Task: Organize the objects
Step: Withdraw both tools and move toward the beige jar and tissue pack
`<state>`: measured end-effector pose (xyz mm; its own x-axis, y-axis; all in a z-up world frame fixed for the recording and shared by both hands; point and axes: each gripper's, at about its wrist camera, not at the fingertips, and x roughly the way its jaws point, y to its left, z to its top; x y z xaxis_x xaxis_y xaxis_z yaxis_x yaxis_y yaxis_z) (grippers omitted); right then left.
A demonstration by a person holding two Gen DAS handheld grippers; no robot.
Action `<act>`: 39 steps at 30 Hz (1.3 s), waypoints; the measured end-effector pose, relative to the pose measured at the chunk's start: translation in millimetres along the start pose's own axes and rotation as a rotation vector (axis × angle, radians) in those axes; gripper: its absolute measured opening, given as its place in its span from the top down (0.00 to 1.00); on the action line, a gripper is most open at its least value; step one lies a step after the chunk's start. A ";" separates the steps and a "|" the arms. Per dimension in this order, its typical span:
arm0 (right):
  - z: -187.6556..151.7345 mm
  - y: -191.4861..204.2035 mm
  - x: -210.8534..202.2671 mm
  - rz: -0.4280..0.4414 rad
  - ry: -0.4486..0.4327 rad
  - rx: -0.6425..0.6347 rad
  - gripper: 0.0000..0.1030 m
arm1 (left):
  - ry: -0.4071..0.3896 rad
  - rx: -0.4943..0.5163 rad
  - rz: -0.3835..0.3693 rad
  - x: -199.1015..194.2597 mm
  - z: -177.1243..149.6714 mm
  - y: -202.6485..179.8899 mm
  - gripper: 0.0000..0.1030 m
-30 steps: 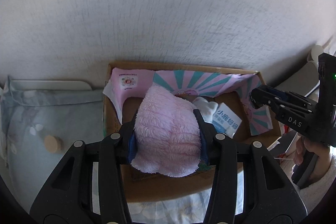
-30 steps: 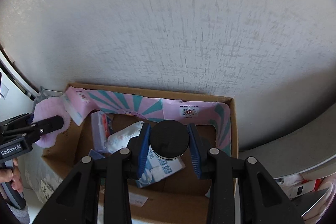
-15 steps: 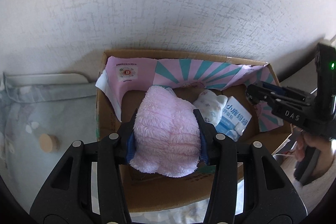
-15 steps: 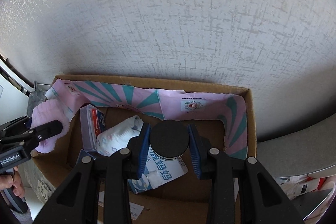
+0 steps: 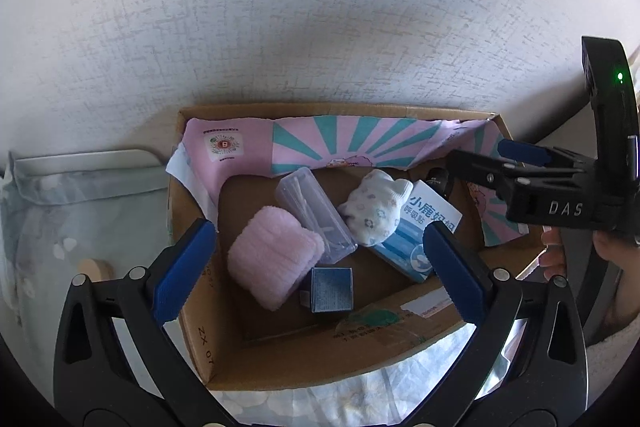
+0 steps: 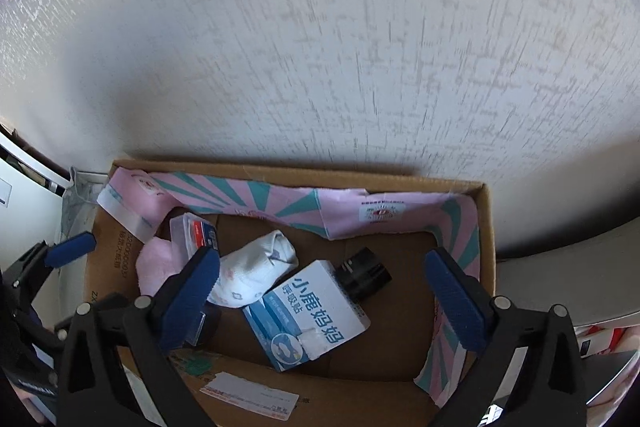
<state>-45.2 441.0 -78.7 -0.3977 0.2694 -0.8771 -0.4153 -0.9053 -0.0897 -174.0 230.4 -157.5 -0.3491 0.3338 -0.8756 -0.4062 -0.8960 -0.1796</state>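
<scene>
- Your left tongs (image 5: 320, 267) stood wide apart and held nothing, hovering above the cardboard box (image 5: 224, 363).
- Your right tongs (image 6: 324, 291) were likewise spread wide and empty, over the same box (image 6: 486, 227).
- The pink fluffy cloth (image 5: 272, 267) lay on the box floor, at its left side, touching the clear plastic case (image 5: 316, 215).
- The small blue carton (image 5: 332, 289) sat just beside the cloth, toward the near wall.
- The white patterned sock (image 5: 376, 211) rested partly on the blue-and-white packet (image 6: 308, 311).
- The black jar (image 6: 362, 273) lay tipped on its side, touching the packet's far edge.
- A pink-and-teal striped liner (image 5: 352, 147) ran along the far wall of the box.
</scene>
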 end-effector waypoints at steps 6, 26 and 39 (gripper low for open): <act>0.4 -7.7 -8.1 0.010 -0.003 0.028 0.01 | 0.000 0.013 0.003 -8.1 -0.5 2.1 0.00; -8.8 27.8 -61.8 0.006 -0.120 0.039 0.01 | -0.058 0.094 -0.009 -84.4 -9.6 7.7 0.00; -47.4 92.0 -109.2 -0.055 -0.221 0.028 0.01 | -0.156 0.102 0.006 -159.0 -44.9 50.4 0.00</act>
<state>-1.2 312.7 -13.5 -0.5424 0.3866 -0.7459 -0.4624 -0.8786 -0.1192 -101.1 119.0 -47.5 -0.4750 0.3768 -0.7952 -0.4841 -0.8665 -0.1213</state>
